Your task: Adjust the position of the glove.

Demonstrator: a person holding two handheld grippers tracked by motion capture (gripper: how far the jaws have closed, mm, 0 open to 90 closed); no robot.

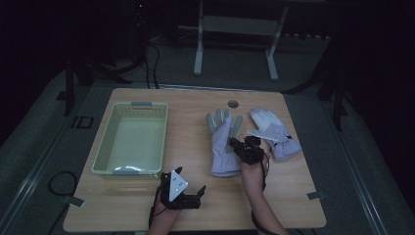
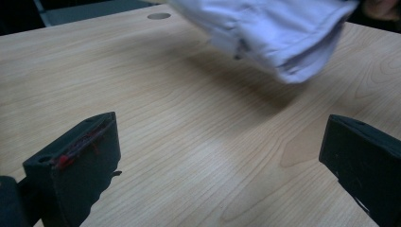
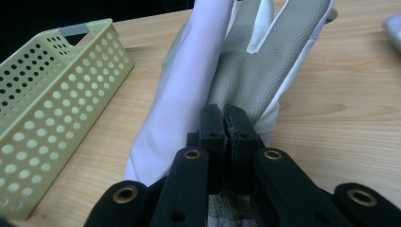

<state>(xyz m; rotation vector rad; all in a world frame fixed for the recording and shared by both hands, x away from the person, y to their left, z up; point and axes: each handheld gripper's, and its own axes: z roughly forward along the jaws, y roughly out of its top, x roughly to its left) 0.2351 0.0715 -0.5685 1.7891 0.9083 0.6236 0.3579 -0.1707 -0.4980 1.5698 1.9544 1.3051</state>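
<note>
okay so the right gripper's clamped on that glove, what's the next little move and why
Probably lift the glove a little and carry it left toward the basket. The right gripper has its jaws pinched shut on the glove's fabric, the basket sits open with nothing in it just to the left, and the left gripper rests open on the table, out of that path. The second glove can wait.

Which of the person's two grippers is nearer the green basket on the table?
Left. The left gripper sits open just off the green basket's near right corner. The right gripper is farther right, shut on the near glove.
</note>
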